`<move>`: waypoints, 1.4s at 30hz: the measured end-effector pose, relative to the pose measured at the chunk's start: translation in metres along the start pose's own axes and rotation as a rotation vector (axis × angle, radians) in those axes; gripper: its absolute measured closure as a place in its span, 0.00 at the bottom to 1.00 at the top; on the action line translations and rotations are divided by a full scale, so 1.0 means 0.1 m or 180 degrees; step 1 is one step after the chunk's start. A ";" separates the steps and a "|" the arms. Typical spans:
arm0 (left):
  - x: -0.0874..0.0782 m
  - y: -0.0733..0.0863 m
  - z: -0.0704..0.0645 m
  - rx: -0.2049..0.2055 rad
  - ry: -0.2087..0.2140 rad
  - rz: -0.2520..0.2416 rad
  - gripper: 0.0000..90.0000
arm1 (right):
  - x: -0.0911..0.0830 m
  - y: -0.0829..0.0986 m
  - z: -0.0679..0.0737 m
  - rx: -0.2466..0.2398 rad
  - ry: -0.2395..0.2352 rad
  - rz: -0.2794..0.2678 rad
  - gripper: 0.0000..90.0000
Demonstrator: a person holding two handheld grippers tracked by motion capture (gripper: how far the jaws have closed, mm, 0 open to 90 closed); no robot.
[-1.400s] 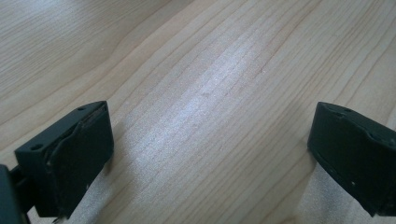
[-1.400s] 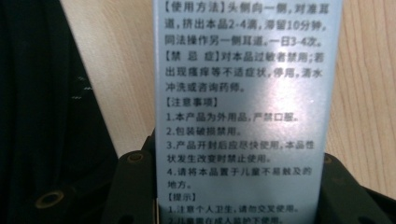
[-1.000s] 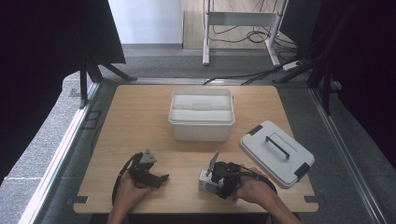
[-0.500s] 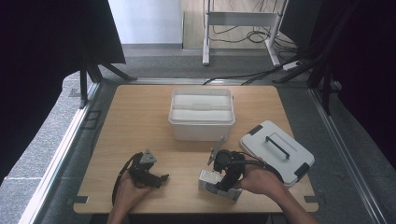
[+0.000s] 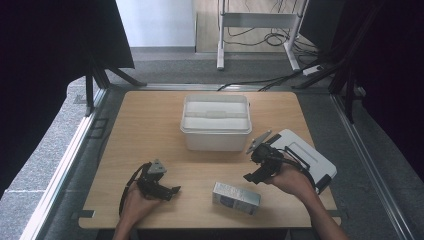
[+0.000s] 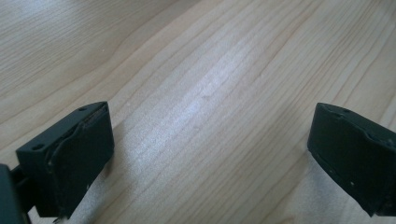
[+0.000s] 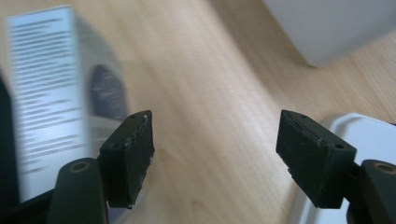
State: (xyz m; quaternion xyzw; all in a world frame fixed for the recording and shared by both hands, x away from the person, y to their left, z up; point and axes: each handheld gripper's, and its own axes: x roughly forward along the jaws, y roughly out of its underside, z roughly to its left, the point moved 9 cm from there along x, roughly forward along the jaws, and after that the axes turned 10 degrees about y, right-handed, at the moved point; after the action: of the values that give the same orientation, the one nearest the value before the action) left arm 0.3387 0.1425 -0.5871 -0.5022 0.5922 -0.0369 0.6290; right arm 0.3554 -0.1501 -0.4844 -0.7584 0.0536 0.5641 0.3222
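1. Your right gripper (image 5: 252, 176) is lifted off the table, just past the near right corner of the white bin (image 5: 216, 122). Its jaws stand apart with nothing between them; in the right gripper view (image 7: 212, 156) bare wood shows through the gap.
2. The small box (image 5: 236, 197) lies flat on the table near the front edge, just left of and below your right gripper. It is not touching the jaws. In the right gripper view the box (image 7: 44, 98) sits blurred at the left, beyond one jaw.
3. Your left gripper (image 5: 167, 190) rests low at the front left of the table, well apart from the box. Its jaws are spread wide; in the left gripper view (image 6: 205, 154) there is just wood grain between them.
4. The bin stands open at the middle of the table, toward the far side. Its lid (image 5: 305, 157), white with a handle on top, lies flat at the right edge, under your right wrist.
5. Surface: a light wooden table (image 5: 145, 130), pale grain, with a soft glare patch in the left gripper view.
6. Room: grey carpet floor (image 5: 45, 150) around the table, dark curtains (image 5: 55, 40) on both sides, a white stand (image 5: 260, 20) with loose cables (image 5: 260, 82) behind the far edge.
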 end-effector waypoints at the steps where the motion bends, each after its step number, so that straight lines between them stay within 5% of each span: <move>1: 0.00 -0.01 0.01 -0.0039 0.0049 -0.0015 0.00 | 0.00 0.00 0.00 0.0000 0.0000 0.0000 0.30; 6: -0.05 -0.14 0.10 0.0021 0.0038 0.0038 0.00 | 0.14 0.04 -0.21 0.0225 0.0106 -0.0252 0.23; 12: -0.13 -0.57 0.23 0.0181 0.0166 0.0037 0.00 | 0.32 -0.06 -0.47 0.0489 0.0291 -0.0600 0.11; 13: -0.15 -0.74 0.26 0.0220 0.0207 0.0027 0.00 | 0.35 -0.08 -0.50 0.0489 0.0305 -0.0626 0.08; 22: -0.09 -1.35 0.41 0.0377 0.0245 0.0080 0.00 | 0.57 -0.34 -0.70 0.0688 0.0263 -0.0951 0.00; 32: 0.15 -1.51 0.56 0.0345 0.0236 0.0176 0.00 | 0.69 -0.55 -0.83 0.0762 0.0181 -0.1213 0.04; 35: 0.19 -1.52 0.56 0.0369 0.0188 0.0261 0.00 | 0.71 -0.54 -0.83 0.0692 0.0249 -0.1171 0.05; 38: 0.17 -1.51 0.54 0.0330 0.0236 0.0236 0.00 | 0.67 -0.51 -0.80 0.0754 0.0143 -0.1202 0.06; 42: 0.11 -1.43 0.43 0.0354 0.0242 0.0241 0.00 | 0.64 -0.46 -0.71 0.0651 0.0147 -0.1229 0.06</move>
State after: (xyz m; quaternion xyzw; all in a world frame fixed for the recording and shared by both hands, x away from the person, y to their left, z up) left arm 0.4537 0.0904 -0.5071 -0.4419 0.6313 -0.0650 0.6339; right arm 0.4567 -0.1352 -0.5103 -0.7307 -0.0283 0.4660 0.4981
